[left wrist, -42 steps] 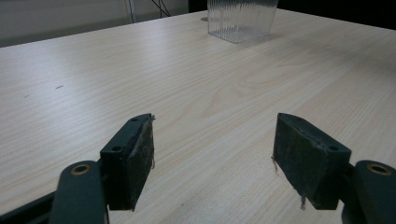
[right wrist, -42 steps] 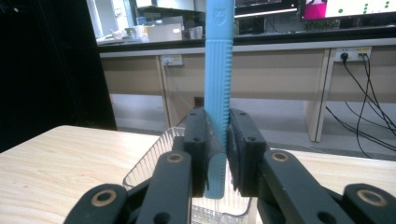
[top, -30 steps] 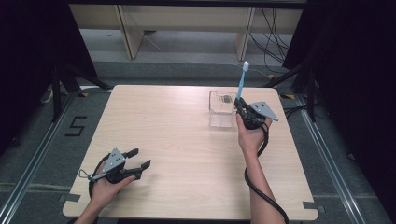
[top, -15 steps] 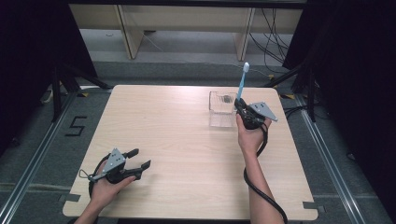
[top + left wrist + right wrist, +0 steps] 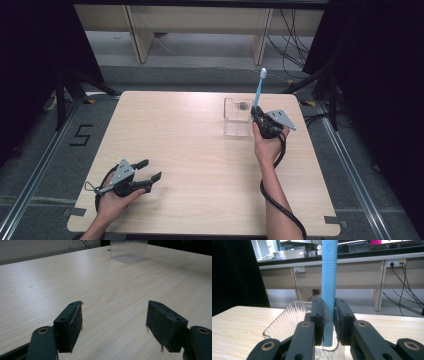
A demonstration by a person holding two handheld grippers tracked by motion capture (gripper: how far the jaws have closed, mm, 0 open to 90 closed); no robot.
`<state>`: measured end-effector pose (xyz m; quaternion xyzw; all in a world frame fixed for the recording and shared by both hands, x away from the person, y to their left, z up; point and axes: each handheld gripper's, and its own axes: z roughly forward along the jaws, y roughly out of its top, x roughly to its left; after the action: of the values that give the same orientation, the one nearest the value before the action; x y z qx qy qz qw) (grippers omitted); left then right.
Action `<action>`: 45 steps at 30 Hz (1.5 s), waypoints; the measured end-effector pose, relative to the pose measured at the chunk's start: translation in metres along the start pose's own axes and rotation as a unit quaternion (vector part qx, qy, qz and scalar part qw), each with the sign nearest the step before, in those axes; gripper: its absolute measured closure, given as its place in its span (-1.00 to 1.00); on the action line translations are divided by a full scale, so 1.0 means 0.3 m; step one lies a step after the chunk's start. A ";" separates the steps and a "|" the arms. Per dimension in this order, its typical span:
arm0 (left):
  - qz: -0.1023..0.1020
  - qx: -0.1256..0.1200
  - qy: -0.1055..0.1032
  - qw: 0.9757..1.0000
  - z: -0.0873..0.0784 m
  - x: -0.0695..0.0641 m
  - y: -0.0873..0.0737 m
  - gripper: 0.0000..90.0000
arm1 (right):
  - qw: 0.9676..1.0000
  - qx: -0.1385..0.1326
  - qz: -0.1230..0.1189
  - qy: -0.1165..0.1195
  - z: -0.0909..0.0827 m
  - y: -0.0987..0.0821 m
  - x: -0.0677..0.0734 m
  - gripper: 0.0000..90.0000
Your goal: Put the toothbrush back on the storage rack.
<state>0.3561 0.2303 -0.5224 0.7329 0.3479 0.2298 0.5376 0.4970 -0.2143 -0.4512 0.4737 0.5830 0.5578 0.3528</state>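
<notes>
One toothbrush (image 5: pixel 259 90) clamped upright in right gripper (image 5: pixel 260 117), held just above clear box (image 5: pixel 237 117) at worktop (image 5: pixel 200 150) far side, likely for lowering in. Left gripper (image 5: pixel 149 171) wide, empty, rested near edge.

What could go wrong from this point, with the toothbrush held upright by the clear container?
1. The right gripper clamps the blue toothbrush low on its handle, so the long free end could pivot or slip as it moves.
2. The jaws sit right at the rim of the clear container; it looks light, so a nudge might slide or tip it.
3. The left gripper rests open, far away, and cannot steady the container.
</notes>
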 end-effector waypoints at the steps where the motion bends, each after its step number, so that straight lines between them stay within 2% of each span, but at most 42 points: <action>1: 0.000 0.000 0.000 1.000 0.000 0.000 0.000 -0.36 | 1.000 0.000 0.000 0.001 0.002 -0.001 -0.001 0.75; 4: -0.001 -0.001 0.000 1.000 0.000 0.000 0.000 -0.36 | 1.000 -0.001 0.011 -0.002 0.002 -0.006 0.003 0.75; 5: -0.001 -0.001 0.000 1.000 0.000 0.000 0.000 -0.36 | 1.000 -0.002 0.001 -0.003 0.003 -0.007 -0.001 0.75; 8: -0.002 0.000 0.000 1.000 0.000 0.000 0.000 -0.36 | 1.000 -0.002 -0.006 -0.001 0.008 -0.010 -0.007 0.75; 13: -0.001 -0.001 0.000 1.000 0.000 0.000 0.000 -0.36 | 1.000 0.005 0.000 -0.004 0.007 -0.013 -0.004 0.75; 16: -0.002 -0.001 0.000 1.000 0.000 0.000 0.000 -0.36 | 1.000 0.000 -0.002 -0.002 0.012 -0.016 -0.005 0.75; 17: -0.002 -0.001 0.000 1.000 0.000 0.000 0.000 -0.36 | 1.000 0.001 0.007 -0.004 0.011 -0.019 -0.002 0.75; 19: -0.003 -0.001 -0.001 1.000 0.000 0.001 0.000 -0.36 | 1.000 0.001 0.002 -0.003 0.012 -0.019 -0.005 0.75; 23: -0.002 -0.001 -0.001 1.000 0.000 0.000 0.000 -0.36 | 1.000 0.000 0.012 -0.009 0.012 -0.024 -0.002 0.75; 24: -0.002 0.000 -0.001 1.000 0.000 0.001 0.000 -0.36 | 1.000 0.000 0.004 -0.008 0.012 -0.023 -0.007 0.75; 25: -0.002 0.000 -0.001 1.000 0.000 0.000 0.000 -0.36 | 1.000 -0.001 0.008 -0.007 0.012 -0.025 -0.005 0.75; 29: -0.002 0.000 -0.001 1.000 0.000 0.001 0.000 -0.36 | 1.000 0.000 -0.001 -0.004 0.013 -0.028 -0.011 0.75; 35: -0.002 0.001 -0.001 1.000 0.001 0.001 0.000 -0.36 | 1.000 0.002 0.012 -0.009 0.013 -0.034 -0.005 0.75; 45: -0.001 -0.001 -0.004 1.000 0.004 0.001 -0.001 -0.36 | 1.000 0.003 0.001 -0.009 0.015 -0.043 -0.009 0.75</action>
<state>0.3571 0.2297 -0.5230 0.7325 0.3466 0.2268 0.5402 0.4999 -0.2146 -0.4647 0.4802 0.5810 0.5524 0.3559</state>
